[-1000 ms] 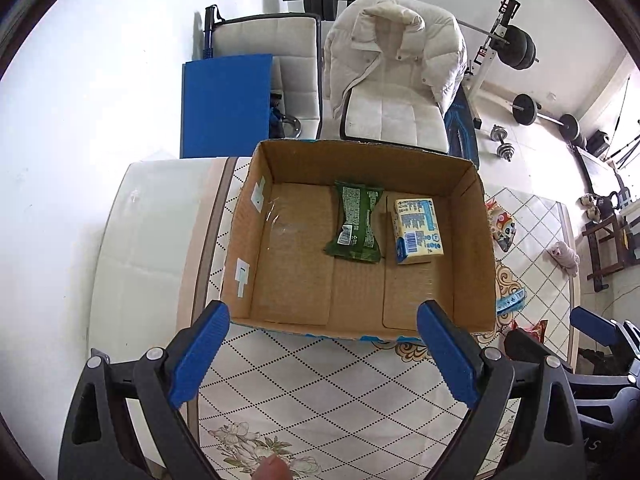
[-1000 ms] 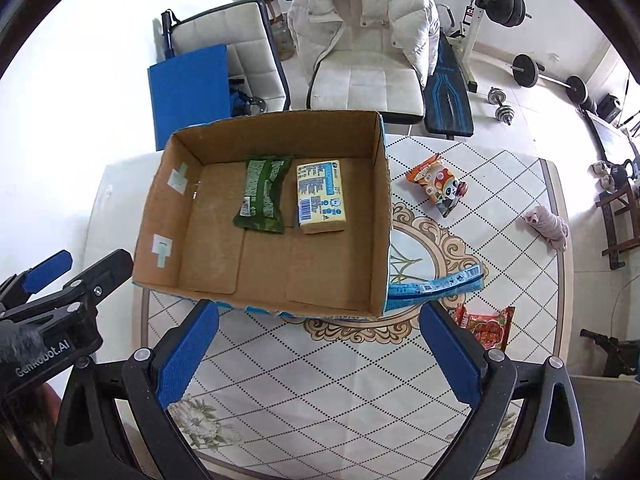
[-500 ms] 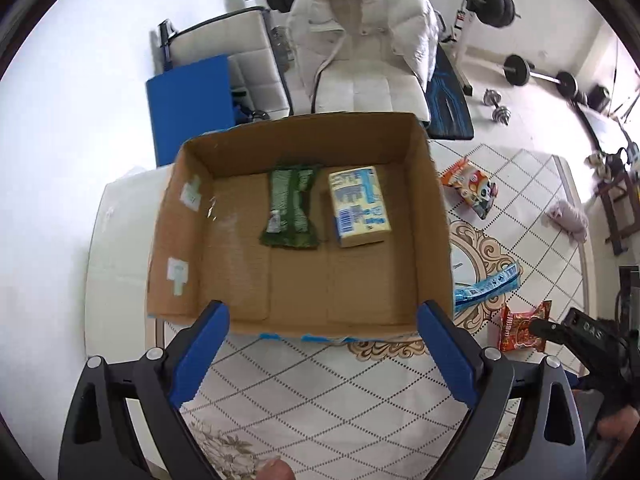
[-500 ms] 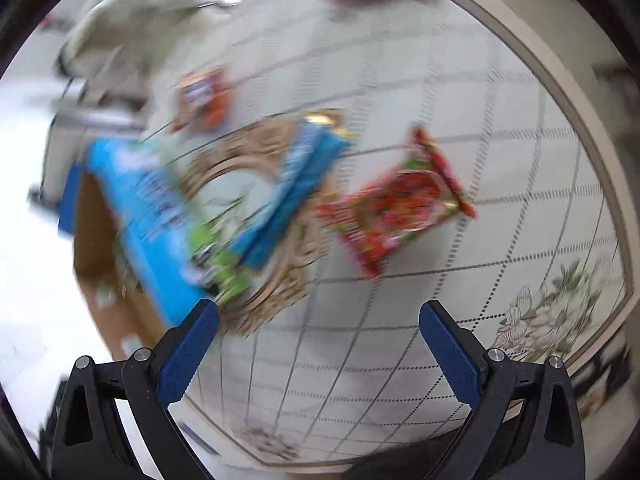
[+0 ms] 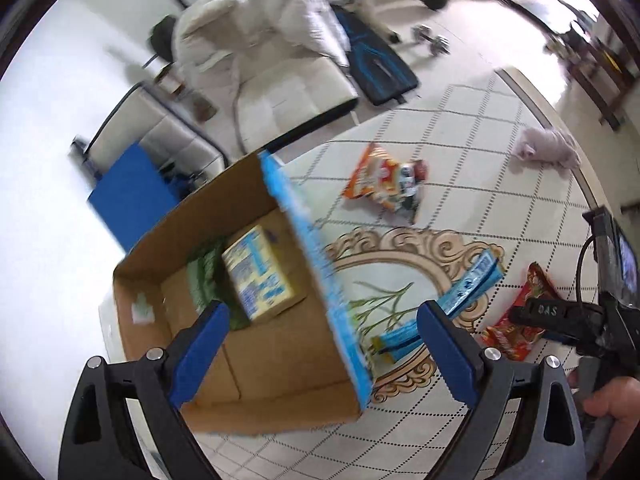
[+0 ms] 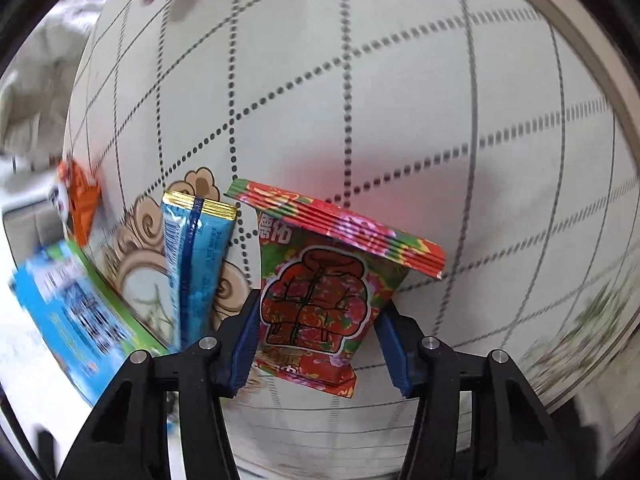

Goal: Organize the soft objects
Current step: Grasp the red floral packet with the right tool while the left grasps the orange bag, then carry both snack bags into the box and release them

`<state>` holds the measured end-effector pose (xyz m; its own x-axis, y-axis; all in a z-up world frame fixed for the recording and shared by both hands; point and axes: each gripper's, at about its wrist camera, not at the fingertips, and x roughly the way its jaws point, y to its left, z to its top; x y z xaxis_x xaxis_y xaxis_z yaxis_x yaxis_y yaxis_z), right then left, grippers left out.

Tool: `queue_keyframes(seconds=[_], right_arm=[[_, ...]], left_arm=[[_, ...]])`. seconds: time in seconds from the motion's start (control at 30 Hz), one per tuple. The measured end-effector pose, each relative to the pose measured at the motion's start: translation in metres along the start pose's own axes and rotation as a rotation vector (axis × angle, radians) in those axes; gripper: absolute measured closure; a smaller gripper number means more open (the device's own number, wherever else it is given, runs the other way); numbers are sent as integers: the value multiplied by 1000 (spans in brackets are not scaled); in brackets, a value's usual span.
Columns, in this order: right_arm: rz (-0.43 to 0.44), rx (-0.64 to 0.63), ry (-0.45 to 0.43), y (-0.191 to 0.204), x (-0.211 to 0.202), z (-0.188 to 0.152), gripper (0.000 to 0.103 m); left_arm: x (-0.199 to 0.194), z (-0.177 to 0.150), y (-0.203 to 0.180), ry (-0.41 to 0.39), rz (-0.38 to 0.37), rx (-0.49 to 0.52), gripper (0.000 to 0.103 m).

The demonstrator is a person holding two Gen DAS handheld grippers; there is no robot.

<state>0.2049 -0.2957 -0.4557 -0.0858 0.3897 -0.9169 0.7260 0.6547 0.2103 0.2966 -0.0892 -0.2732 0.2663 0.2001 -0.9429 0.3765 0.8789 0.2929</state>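
My right gripper (image 6: 316, 332) has its blue jaws closed against both sides of a red flowery snack packet (image 6: 320, 280), which is tilted up off the table; the packet also shows in the left wrist view (image 5: 524, 312). A long blue packet (image 6: 198, 264) lies just left of it. My left gripper (image 5: 320, 344) is open and empty above the right wall of the cardboard box (image 5: 280, 400). Inside the box lie a yellow-blue pack (image 5: 260, 276) and a green packet (image 5: 204, 276).
An orange snack bag (image 5: 384, 188) and a pale pink plush toy (image 5: 548, 150) lie farther out on the patterned table (image 5: 460, 128). The table's curved edge (image 6: 592, 92) runs close on the right. A white padded chair (image 5: 272, 60) stands beyond the box.
My right gripper has come down to the red packet and closed its jaws around it. My left gripper has swung right, so the box now sits at the lower left.
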Motion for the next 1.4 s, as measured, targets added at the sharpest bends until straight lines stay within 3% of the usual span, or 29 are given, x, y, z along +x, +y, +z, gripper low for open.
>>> queue_keyframes(seconds=[0.03, 0.1, 0.2, 0.33, 0.5, 0.53, 0.6, 0.7, 0.8, 0.83, 0.87, 0.9, 1.03, 1.17, 1.4], right_arm=[[-47, -58, -14, -1, -5, 5, 47], [-121, -154, -29, -1, -14, 17, 48], [-239, -300, -54, 9, -28, 37, 48], [-351, -470, -67, 40, -40, 70, 49], [-394, -582, -66, 85, -46, 97, 49], [-398, -599, -71, 92, -47, 98, 49], [-403, -614, -62, 103, -46, 102, 48], [-397, -628, -44, 112, -43, 108, 39], [-404, -623, -31, 105, -37, 111, 39], [-404, -613, -23, 111, -32, 113, 39], [-394, -608, -12, 110, -30, 113, 39], [-389, -603, -12, 109, -29, 113, 39], [-392, -593, -22, 107, -28, 116, 39], [-393, -601, -48, 100, -35, 105, 54], [-341, -607, -79, 88, -69, 73, 56]], left_arm=[[7, 9, -3, 27, -17, 1, 7], [27, 29, 0, 104, -139, -55, 7], [68, 60, 25, 238, -331, -277, 7], [110, 93, 31, 336, -439, -442, 7], [147, 125, 16, 412, -372, -446, 7], [153, 132, 13, 418, -314, -437, 7], [162, 145, 9, 405, -293, -421, 7], [179, 152, 3, 452, -262, -426, 7], [194, 155, -2, 482, -215, -394, 7], [198, 154, -3, 486, -207, -388, 11], [201, 153, -5, 484, -206, -382, 24], [204, 151, -8, 486, -193, -372, 29], [194, 142, -10, 426, -181, -344, 39], [179, 130, -23, 390, -174, -291, 40], [121, 104, -31, 280, -237, -272, 41]])
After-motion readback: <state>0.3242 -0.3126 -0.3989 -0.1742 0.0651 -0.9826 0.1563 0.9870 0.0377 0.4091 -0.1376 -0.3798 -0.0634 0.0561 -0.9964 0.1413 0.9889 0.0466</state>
